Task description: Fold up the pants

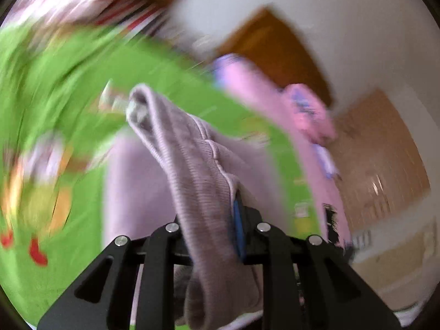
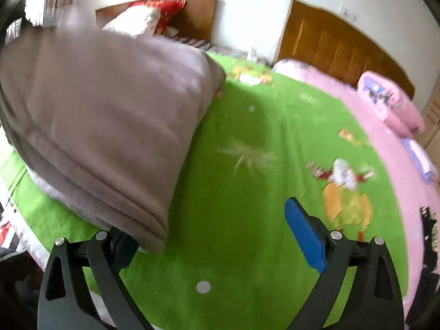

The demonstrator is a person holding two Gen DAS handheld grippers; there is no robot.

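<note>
two views, both motion-blurred, left one worse. left tongs [image 1: 211,236] are clamping the pants [image 1: 198,170]: mauve-grey ribbed fabric is bunching up between the jaws, and only a sliver of blue pad [image 1: 238,228] is showing on the right-hand side. the cloth is running up and away from the tongs as a narrow folded band with a stitched seam or drawstring channel along it, ending in a rolled edge near frame centre. more of the same fabric is hanging below and behind the jaws. the pants are sitting lifted over the green bed cover [image 1: 55,96].

right tongs [image 2: 220,236] are standing wide apart, gripping nothing. blue pad [image 2: 305,236] on the right-hand finger is fully exposed. the pants [image 2: 104,115] are filling the upper-left of that view as a thick, soft, layered mass, with stacked folded edges visible at its lower corner. that corner is draping right by the left-hand finger; cannot tell if it is touching. the bulk is hanging above the green bed cover [image 2: 247,137], which is carrying a cartoon print [image 2: 343,189]. a pink blanket [image 2: 330,85] and pink pillow [image 2: 390,101] are lying along the far edge, by a wooden headboard [image 2: 338,46].
</note>
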